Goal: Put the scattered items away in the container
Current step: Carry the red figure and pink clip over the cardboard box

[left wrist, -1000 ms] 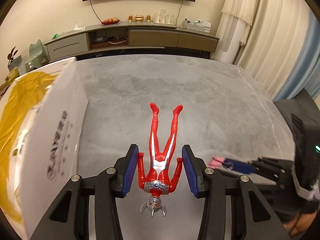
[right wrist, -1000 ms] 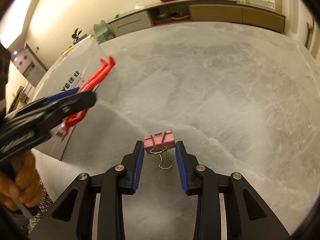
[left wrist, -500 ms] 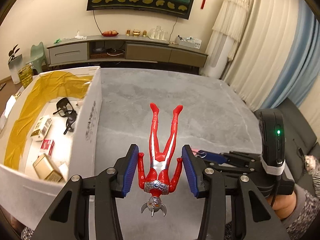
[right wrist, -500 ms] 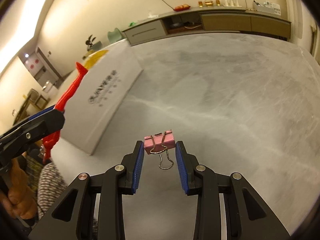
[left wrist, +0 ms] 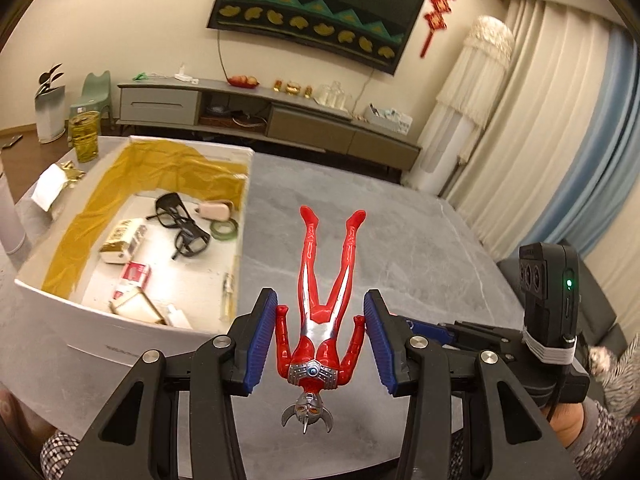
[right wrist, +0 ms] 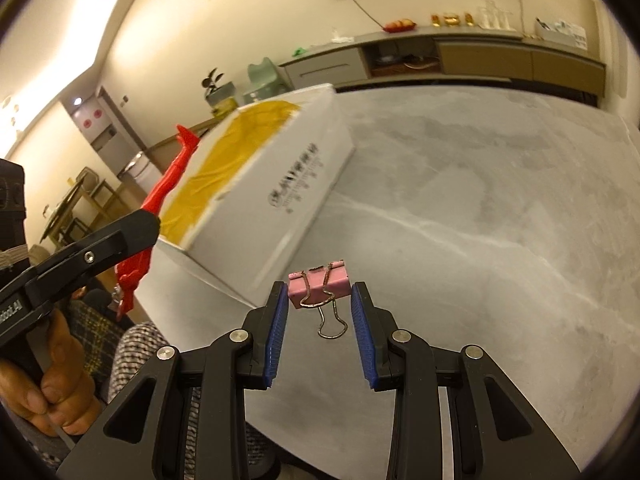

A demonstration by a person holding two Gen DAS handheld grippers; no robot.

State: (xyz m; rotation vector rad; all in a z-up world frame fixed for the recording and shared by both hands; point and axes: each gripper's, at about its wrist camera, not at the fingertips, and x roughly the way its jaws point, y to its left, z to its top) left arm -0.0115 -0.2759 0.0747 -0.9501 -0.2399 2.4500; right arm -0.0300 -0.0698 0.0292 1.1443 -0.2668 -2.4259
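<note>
Toy figure (left wrist: 320, 320) is held by left gripper (left wrist: 320, 340); pink clip (right wrist: 319, 284) by right gripper (right wrist: 320, 332). Box (left wrist: 52, 292) lies at ten o'clock. The figure, pinched only at the arms, could be dropped short.

The box (left wrist: 132, 344) sits on the tabletop (left wrist: 400, 248), left of the figure (left wrist: 324, 304) in the left gripper (left wrist: 320, 338). Glasses (left wrist: 180, 224) lie in the box; the clip (right wrist: 320, 286) sits in the right gripper (right wrist: 320, 330).

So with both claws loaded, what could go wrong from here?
1. The red and silver toy figure is pinched only across its arms in the left claw; it may pivot or slip.
2. The pink binder clip sits at the right claw tips, and could drop short of the white cardboard box.
</note>
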